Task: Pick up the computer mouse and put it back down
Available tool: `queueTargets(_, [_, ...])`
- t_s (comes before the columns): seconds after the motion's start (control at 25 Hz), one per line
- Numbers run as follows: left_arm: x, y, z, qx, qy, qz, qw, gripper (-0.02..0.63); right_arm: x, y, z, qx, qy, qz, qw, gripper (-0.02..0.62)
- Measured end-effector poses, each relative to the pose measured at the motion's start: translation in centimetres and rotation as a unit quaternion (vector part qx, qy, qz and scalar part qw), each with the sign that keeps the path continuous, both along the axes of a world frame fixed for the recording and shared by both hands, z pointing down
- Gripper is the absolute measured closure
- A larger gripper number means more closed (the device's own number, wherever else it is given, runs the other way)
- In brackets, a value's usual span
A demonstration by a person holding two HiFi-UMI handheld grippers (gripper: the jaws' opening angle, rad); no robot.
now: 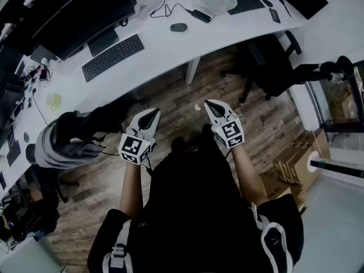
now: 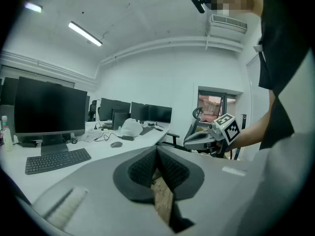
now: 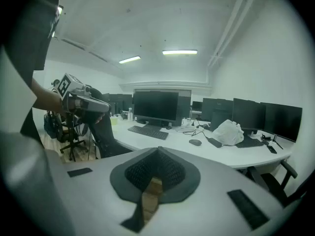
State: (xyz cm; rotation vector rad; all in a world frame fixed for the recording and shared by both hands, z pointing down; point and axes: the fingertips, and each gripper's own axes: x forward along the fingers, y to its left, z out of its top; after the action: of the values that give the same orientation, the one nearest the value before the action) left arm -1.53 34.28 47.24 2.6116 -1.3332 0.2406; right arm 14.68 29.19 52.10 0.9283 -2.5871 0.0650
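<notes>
1. Hovering over the wooden floor, the left gripper has its jaws clenched together on nothing, well short of the desk.
2. The computer mouse lies on the desk at twelve o'clock from both grippers, with the keyboard at its eight o'clock.
3. The right gripper is likewise clamped together and empty. The reach, lift and set-down all look still to do.

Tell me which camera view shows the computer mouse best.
The head view: it looks down on the computer mouse, showing its whole oval outline against the white desk. The left gripper view and the right gripper view show it only as a small, low, dark shape, side-on and far off.
</notes>
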Motion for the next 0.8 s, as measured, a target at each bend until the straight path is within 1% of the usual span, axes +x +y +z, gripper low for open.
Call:
queueTargets(0.44, [-0.9, 1.1, -0.2, 0.005, 0.001, 0.016, 0.9999, 0.604, -1.1, 1.7, -0.1, 0.004, 0.006, 0.012, 1.000, 0.594])
queueTargets(0.68, [-1.5, 1.4, -0.3, 0.007, 0.004, 0.020, 0.9998, 0.604, -1.3, 1.9, -0.3, 0.009, -0.003, 0.032, 0.999, 0.594])
queueTargets(0.8, [-1.6, 1.5, -0.3, 0.007, 0.005, 0.024, 0.9997, 0.604, -1.3, 2.0, -0.3, 0.012, -0.001, 0.034, 0.999, 0.594])
